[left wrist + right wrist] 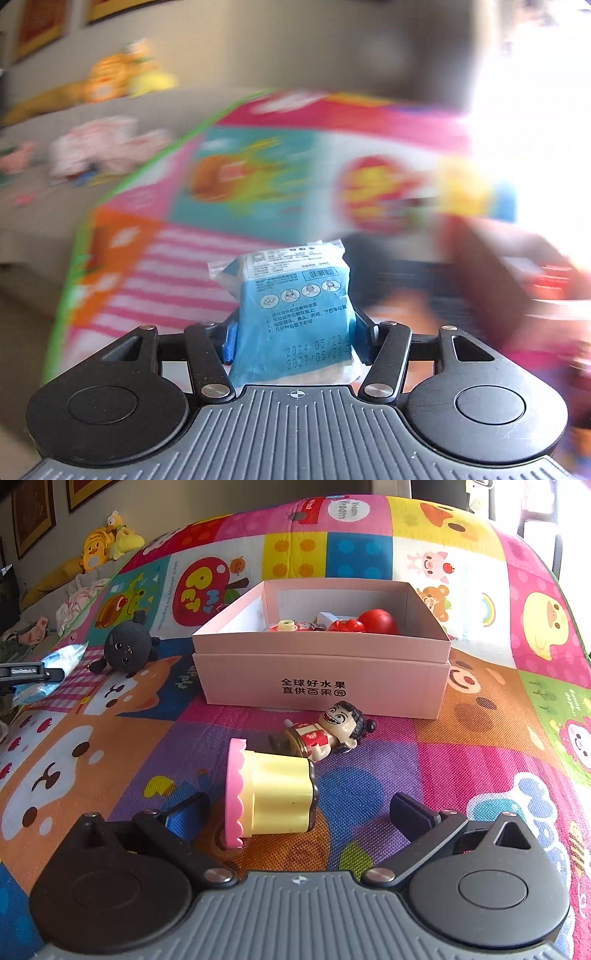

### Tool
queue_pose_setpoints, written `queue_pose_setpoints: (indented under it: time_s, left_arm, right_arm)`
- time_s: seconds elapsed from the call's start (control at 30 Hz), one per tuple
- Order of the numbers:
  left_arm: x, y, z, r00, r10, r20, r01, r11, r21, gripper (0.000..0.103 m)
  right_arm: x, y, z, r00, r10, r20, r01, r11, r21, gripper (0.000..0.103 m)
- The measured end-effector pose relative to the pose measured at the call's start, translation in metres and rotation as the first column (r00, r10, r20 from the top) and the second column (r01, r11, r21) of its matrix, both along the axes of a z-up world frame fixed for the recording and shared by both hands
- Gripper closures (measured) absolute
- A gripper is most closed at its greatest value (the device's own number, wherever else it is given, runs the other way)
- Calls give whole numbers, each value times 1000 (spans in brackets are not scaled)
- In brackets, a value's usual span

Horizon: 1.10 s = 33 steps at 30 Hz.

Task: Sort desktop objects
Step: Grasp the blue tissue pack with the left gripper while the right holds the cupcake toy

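My left gripper (293, 334) is shut on a blue plastic packet (295, 295) with printed text and a date stamp, held upright above the blurred play mat. The right wrist view shows that packet (61, 659) at the far left edge. My right gripper (299, 805) is open, low over the mat. A yellow toy cup with a pink scalloped rim (277, 794) lies on its side between its fingers, and the pads do not touch it. Just beyond lies a small figurine in red (325, 731). Behind it stands an open pink cardboard box (321, 679) holding red toys (376, 622).
A black round plush (125, 648) sits on the colourful play mat (110, 757) left of the box. Yellow plush toys (99, 546) and crumpled cloth (77, 602) lie on a grey sofa at the far left. Bright light comes from the right.
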<state>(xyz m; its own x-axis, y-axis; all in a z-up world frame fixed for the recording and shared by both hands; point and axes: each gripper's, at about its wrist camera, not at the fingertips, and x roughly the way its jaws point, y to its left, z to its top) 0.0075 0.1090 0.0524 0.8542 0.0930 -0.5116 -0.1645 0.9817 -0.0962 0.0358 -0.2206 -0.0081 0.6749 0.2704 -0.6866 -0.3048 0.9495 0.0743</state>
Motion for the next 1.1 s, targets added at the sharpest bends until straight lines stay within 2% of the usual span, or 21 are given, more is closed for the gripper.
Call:
queue_pose_setpoints:
  time_s: [0.07,0.13,0.23,0.27,0.33,0.37,0.4,0.53,0.6,0.67,0.7,0.77,0.87,1.0,1.1]
  left_arm:
    - [-10,-34,-3,990,-142,0,142,990,1,41]
    - [-11,-67,-12,963,-268,-36,268,963,0,41]
    - [-8,-99,-28,930,-360,-70,361,933,2,38]
    - [-8,-107,-32,926,-368,-79,370,929,15,36]
    - [-8,-116,-38,921,-378,-92,383,923,35,27]
    - [-7,-118,-41,920,-380,-101,385,922,37,15]
    - [-7,-119,-44,920,-377,-106,382,923,39,9]
    - [-6,-119,-55,923,-358,-143,366,930,32,9]
    - [-6,-118,-54,925,-353,-141,360,933,28,6]
    - [-4,-118,-55,922,-357,-153,364,931,23,5]
    - [-4,-118,-55,921,-358,-155,366,931,22,4]
    - [-4,-118,-56,919,-364,-154,371,928,20,3]
    - [-5,-116,-56,918,-367,-151,373,928,11,2]
    - [-4,-116,-57,917,-370,-152,375,927,2,1]
    - [-4,-117,-57,917,-368,-156,374,927,10,1]
  right_arm:
    - [0,2,0,1000,0,1,1,1000,-12,0]
    - [-1,3,-1,1000,-1,1,1,1000,-21,0]
    - [-3,1,1,1000,-15,1,15,1000,-18,0]
    - [-4,-2,2,1000,-21,0,21,1000,-8,0]
    - [-8,-9,6,1000,-23,3,23,1000,13,0]
    - [-10,-12,10,1000,-22,16,21,1000,18,0]
    - [-12,-15,14,999,-23,36,22,1000,20,0]
    - [-8,-21,36,993,-31,114,27,999,43,0]
    - [7,-22,43,994,-56,95,49,996,78,1]
    - [26,-22,43,996,-71,53,64,989,135,10]
    - [35,-21,41,997,-75,29,70,985,155,17]
    - [50,-18,34,996,-89,-17,91,981,169,26]
    - [56,-11,25,994,-102,-47,109,982,152,28]
    - [38,-6,22,999,-38,-34,41,995,90,28]
    - [25,-12,16,998,-18,-67,20,999,31,28]
